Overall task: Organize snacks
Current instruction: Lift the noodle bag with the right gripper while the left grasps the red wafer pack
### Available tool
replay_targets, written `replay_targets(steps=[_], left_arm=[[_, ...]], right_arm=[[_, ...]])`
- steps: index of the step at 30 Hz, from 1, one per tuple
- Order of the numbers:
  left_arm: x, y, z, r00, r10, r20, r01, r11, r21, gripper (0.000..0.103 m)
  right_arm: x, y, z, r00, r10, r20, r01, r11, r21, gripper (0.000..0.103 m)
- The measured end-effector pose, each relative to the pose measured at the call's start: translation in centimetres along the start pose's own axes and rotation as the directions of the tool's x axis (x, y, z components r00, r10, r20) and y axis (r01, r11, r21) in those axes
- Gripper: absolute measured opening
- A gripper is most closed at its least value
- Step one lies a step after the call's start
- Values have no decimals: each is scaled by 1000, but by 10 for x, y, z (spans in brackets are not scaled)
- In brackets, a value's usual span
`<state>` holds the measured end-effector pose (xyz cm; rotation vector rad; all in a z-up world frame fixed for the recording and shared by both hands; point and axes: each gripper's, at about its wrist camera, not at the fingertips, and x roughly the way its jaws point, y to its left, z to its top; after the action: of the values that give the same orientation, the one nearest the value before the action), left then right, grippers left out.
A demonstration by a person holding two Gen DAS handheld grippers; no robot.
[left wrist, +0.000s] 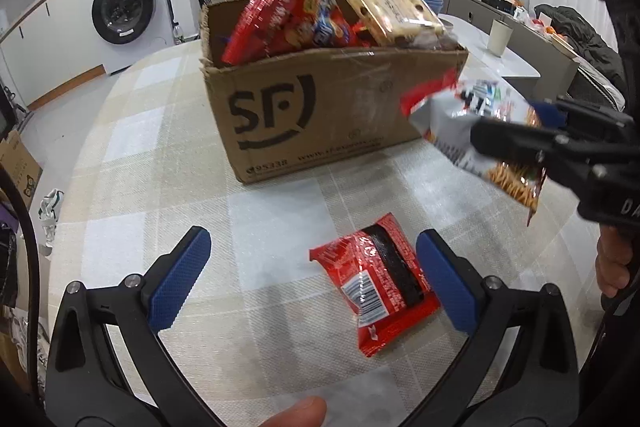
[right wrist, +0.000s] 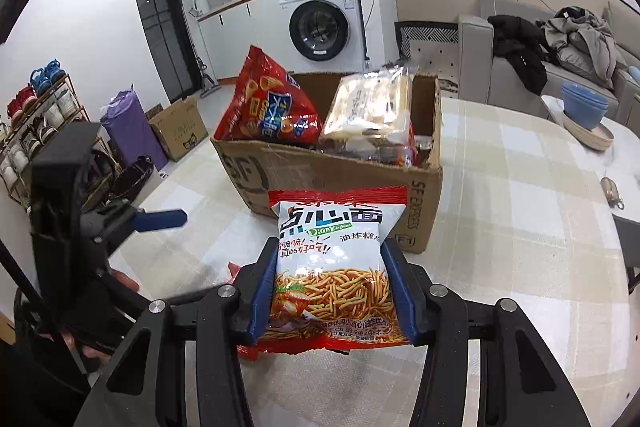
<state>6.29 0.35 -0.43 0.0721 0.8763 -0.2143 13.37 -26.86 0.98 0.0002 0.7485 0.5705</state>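
Note:
A white and red bag of fried noodle snack hangs above the table, and my right gripper is shut on its two sides. The left wrist view shows the same bag and right gripper in the air beside the cardboard box. That box holds a big red snack bag and a clear biscuit pack. On the checked tablecloth lies a small red packet between the wide fingers of my open left gripper, close to the right pad.
A pale cup stands behind the box on the right. Stacked blue bowls on a woven mat and a small keyring item sit at the table's far right. A washing machine and a sofa with clothes lie beyond.

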Motion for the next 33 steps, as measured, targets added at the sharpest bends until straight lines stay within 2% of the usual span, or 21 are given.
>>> replay_targets(steps=[7,15,19,24,31,33], left_arm=[[14,-15,-5,998,-40,-43,40,999,15,103],[39,-34,-9,991,-70,-118,69,998,-12,102],[47,-45,-10,988,-72,-135,74,997,8,102],[62,-57,-12,982,-65,-178,74,996,42,93],[63,-73,-14,986,-58,-155,72,994,85,77],[63,-76,-12,987,-66,-143,80,993,91,70]], right_arm=[[-13,-2,7,999,2,54,-2,1000,3,51],[-14,1,8,999,11,53,-11,1000,-6,51],[-14,2,8,999,12,49,-12,1000,-5,51],[-13,2,8,999,12,46,-12,1000,-8,51],[-12,3,7,999,14,41,-14,1000,-10,51],[-12,4,8,999,16,41,-15,1000,-10,51]])
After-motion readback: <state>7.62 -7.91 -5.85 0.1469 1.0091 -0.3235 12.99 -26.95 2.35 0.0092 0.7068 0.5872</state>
